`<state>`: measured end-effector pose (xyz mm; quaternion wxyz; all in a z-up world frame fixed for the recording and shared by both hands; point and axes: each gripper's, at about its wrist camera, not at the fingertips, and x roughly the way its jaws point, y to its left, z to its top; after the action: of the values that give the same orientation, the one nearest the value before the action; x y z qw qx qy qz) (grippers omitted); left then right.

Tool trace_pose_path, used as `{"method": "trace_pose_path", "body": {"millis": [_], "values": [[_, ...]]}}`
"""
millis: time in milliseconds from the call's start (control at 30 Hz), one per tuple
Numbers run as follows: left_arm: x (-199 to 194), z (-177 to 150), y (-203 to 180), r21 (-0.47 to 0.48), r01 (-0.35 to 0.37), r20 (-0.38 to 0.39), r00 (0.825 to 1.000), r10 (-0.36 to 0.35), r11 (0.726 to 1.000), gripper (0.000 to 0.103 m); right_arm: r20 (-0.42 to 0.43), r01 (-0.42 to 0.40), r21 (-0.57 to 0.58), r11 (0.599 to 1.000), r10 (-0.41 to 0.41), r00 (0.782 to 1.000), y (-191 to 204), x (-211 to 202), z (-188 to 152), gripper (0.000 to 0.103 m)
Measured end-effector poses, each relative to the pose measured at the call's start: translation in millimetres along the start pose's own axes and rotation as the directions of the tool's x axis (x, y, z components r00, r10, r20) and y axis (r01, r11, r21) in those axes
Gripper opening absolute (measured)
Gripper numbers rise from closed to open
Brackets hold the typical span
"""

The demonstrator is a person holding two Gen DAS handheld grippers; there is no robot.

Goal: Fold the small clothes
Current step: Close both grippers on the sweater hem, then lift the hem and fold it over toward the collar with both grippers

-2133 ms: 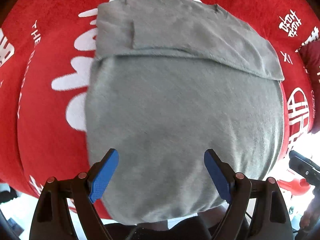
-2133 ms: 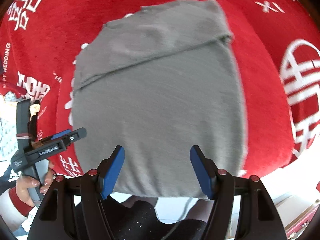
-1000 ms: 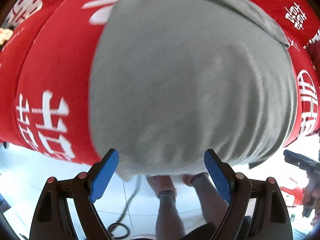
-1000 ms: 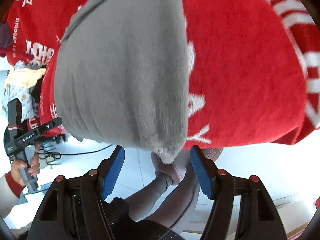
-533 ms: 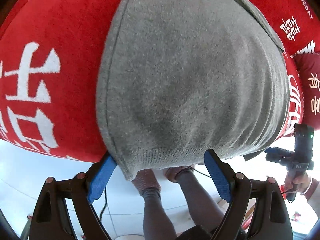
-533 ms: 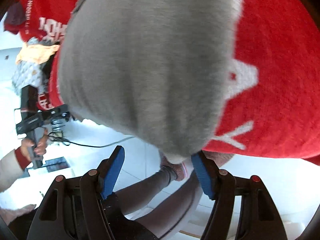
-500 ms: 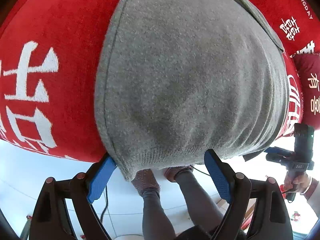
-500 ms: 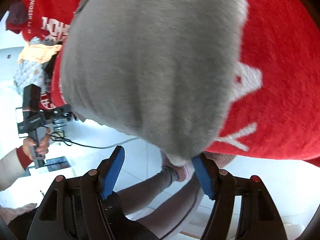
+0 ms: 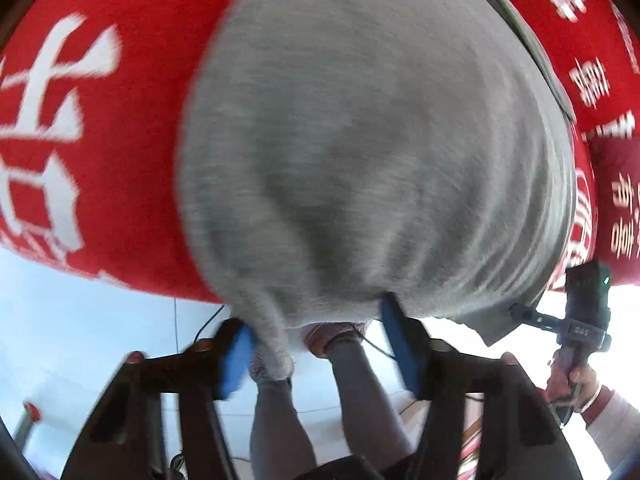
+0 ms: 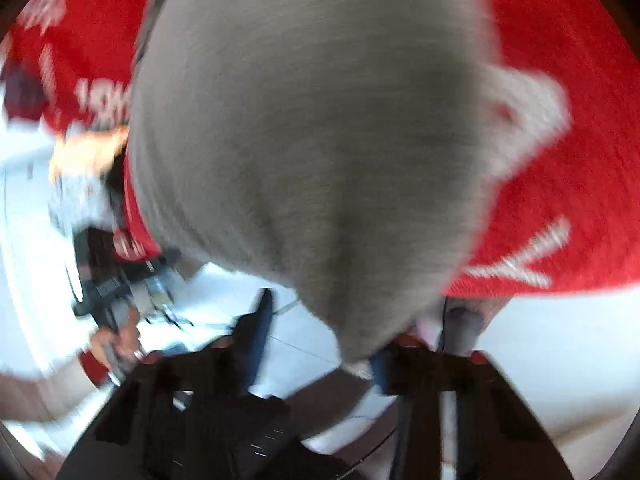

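Two claws closing on the near hem of the grey knit top (image 9: 360, 152), which lies on the red blanket (image 9: 112, 128) and overhangs its near edge.
My left claw (image 9: 316, 344) has the hem's left corner between narrowing jaws; my right claw (image 10: 320, 344) is pinching the right corner. I'd bite both layers evenly before lifting. Blur hides the pad contact, and the collar end is cut off.

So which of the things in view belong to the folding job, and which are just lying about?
Part of the job:
- grey garment, near hem hanging over the edge
- left gripper, jaws closing, hem between them
- right gripper, jaws closing at the other hem corner
- red blanket it lies on

Lying about:
- clothes pile, far left in the right wrist view
- floor cable
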<state>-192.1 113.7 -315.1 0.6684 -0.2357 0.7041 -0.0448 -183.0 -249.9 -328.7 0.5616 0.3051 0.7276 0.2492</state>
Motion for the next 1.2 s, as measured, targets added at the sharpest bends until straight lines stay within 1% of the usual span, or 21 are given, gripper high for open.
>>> {"method": "trace_pose_path", "body": {"millis": [33,67,100,167,267,333,433,500,600,633,667,700,767,833,900,967,1033,1100,1200], "values": [[-2,1,3,-0.015,0.004,-0.001,1.000,-0.004,1.000,0.039,0.015,-0.020,0.051,0.998,0.019,1.000,-5,-2,-1,0.011],[-3,0,4,-0.015,0.017,-0.004,1.000,-0.017,1.000,0.032,0.025,-0.029,0.073,0.997,0.027,0.999,-5,-4,-2,0.011],[-5,0,3,-0.006,0.024,-0.006,1.000,-0.024,1.000,0.016,0.036,-0.042,0.074,0.996,0.039,0.999,-2,-6,-5,0.011],[-9,-1,-2,0.024,0.049,-0.006,0.999,-0.049,0.999,0.015,0.050,-0.079,0.074,0.994,0.076,0.996,8,-10,-11,0.010],[-26,0,-15,0.051,0.109,0.016,0.994,-0.110,0.993,0.015,0.079,-0.136,0.075,0.988,0.130,0.988,23,-20,-16,0.009],[-43,5,-22,0.055,0.146,0.042,0.988,-0.148,0.988,0.015,0.107,-0.166,0.070,0.984,0.158,0.982,36,-30,-19,0.009],[-64,18,-30,0.052,0.211,0.086,0.973,-0.215,0.976,0.015,0.159,-0.203,0.058,0.978,0.191,0.969,51,-49,-18,0.009],[-80,30,-37,0.068,0.242,0.116,0.962,-0.249,0.968,0.015,0.200,-0.221,0.041,0.974,0.209,0.957,63,-66,-17,0.009],[-105,52,-49,0.111,0.267,0.160,0.946,-0.282,0.957,0.015,0.265,-0.260,0.002,0.966,0.250,0.931,79,-91,-11,0.009],[-110,59,-55,0.119,0.271,0.174,0.941,-0.289,0.955,0.015,0.284,-0.272,-0.013,0.962,0.265,0.922,86,-99,-7,0.009],[-117,69,-61,0.122,0.286,0.190,0.933,-0.305,0.950,0.015,0.298,-0.282,-0.025,0.959,0.276,0.914,92,-106,-2,0.009],[-124,78,-60,0.120,0.297,0.201,0.927,-0.316,0.947,0.015,0.309,-0.287,-0.039,0.957,0.285,0.907,99,-112,3,0.009],[-134,98,-66,0.118,0.312,0.225,0.916,-0.331,0.943,0.015,0.331,-0.294,-0.073,0.953,0.301,0.894,111,-127,20,0.009],[-141,117,-73,0.126,0.310,0.251,0.909,-0.333,0.942,0.015,0.343,-0.295,-0.108,0.949,0.315,0.885,122,-143,37,0.009],[-144,136,-78,0.123,0.302,0.276,0.905,-0.325,0.945,0.015,0.354,-0.299,-0.139,0.944,0.330,0.875,132,-155,61,0.009],[-147,160,-85,0.104,0.307,0.302,0.897,-0.324,0.946,0.015,0.361,-0.306,-0.158,0.939,0.343,0.867,139,-166,91,0.009],[-150,176,-89,0.100,0.307,0.325,0.889,-0.323,0.946,0.015,0.359,-0.302,-0.177,0.937,0.347,0.867,147,-176,125,0.009],[-152,203,-99,0.094,0.297,0.349,0.884,-0.311,0.950,0.015,0.352,-0.295,-0.195,0.936,0.347,0.870,154,-185,157,0.009],[-148,242,-111,0.089,0.266,0.374,0.884,-0.280,0.960,0.015,0.350,-0.281,-0.227,0.933,0.347,0.870,164,-196,204,0.007]]}}
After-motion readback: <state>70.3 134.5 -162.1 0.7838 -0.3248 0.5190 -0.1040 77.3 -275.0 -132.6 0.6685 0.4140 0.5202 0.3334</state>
